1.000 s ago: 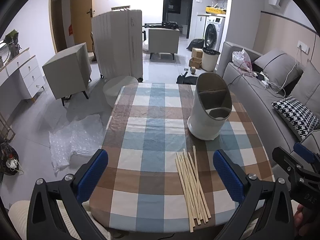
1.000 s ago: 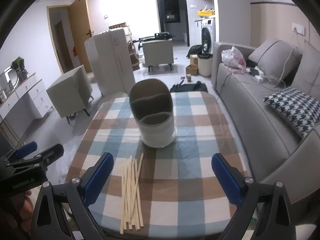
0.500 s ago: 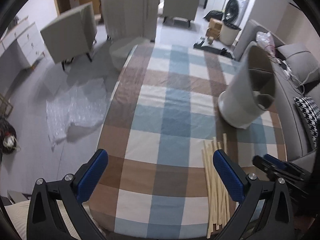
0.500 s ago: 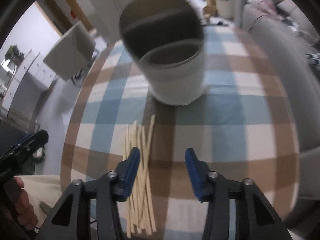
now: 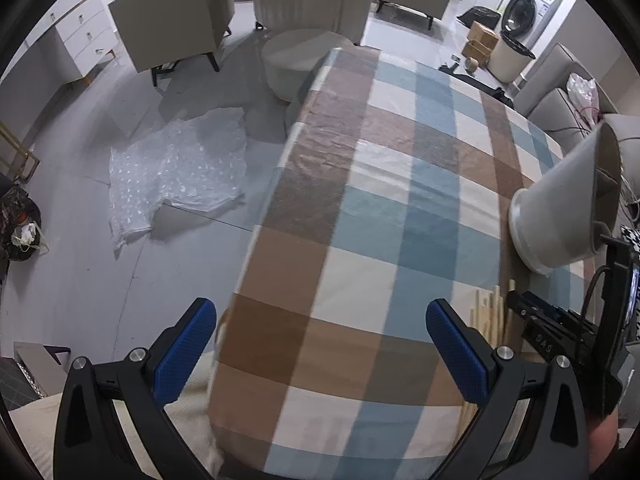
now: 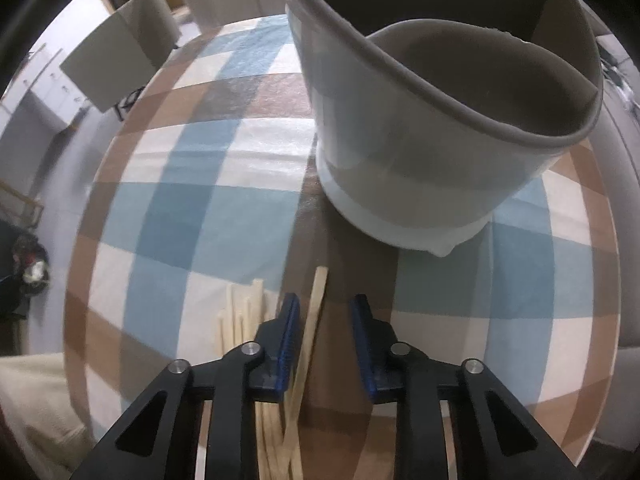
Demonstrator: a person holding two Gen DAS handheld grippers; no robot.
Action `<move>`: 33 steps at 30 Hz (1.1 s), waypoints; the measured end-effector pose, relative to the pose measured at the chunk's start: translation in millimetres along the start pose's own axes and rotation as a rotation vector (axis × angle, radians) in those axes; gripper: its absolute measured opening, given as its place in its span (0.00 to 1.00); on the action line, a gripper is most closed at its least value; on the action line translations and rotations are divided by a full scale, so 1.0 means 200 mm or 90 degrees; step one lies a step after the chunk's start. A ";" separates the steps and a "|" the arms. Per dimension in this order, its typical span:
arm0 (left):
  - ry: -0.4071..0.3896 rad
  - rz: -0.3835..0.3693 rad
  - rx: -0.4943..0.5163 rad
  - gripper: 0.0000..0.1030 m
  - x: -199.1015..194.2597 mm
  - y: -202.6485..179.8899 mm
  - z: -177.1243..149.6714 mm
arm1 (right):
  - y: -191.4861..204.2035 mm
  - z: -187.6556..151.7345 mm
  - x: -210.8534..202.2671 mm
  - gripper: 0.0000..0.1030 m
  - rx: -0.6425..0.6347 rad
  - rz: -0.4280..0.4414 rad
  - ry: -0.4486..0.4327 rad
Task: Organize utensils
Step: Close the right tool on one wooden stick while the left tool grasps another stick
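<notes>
Task is sitting at its start: no chopstick is showing in the visible parts of the holder (image 6: 440,128). The chopsticks (image 6: 240,320) are lying loose on the checked surface (image 6: 192,200), at 7 o'clock of the holder. The right tool (image 6: 325,344) is straddling one chopstick (image 6: 312,320) with a narrow gap, not yet clamping. The left tool (image 5: 320,344) is hanging wide, holding nothing, over the surface's 9 o'clock edge.

Chopsticks (image 6: 308,344) partly hidden under the right gripper (image 6: 325,338), near ends cut off by the frame's bottom. Utensil holder (image 6: 432,168) cropped at the top edge; far compartments unreadable. Room at left blurred.
</notes>
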State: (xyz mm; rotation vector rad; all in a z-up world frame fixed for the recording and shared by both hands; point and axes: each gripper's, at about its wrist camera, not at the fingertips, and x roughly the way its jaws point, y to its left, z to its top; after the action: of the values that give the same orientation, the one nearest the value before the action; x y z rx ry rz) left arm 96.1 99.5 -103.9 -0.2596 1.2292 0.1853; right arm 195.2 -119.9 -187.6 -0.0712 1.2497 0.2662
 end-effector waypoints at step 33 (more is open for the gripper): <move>0.146 -0.108 0.168 0.71 0.22 -0.50 -0.22 | -0.60 -0.27 -0.63 0.05 0.247 0.162 -0.170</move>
State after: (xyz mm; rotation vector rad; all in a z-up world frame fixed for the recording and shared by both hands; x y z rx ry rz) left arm 98.3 -9.2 -150.3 -0.1575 1.4344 -0.1579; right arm 137.8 -266.2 -96.6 0.4472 1.0230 0.2393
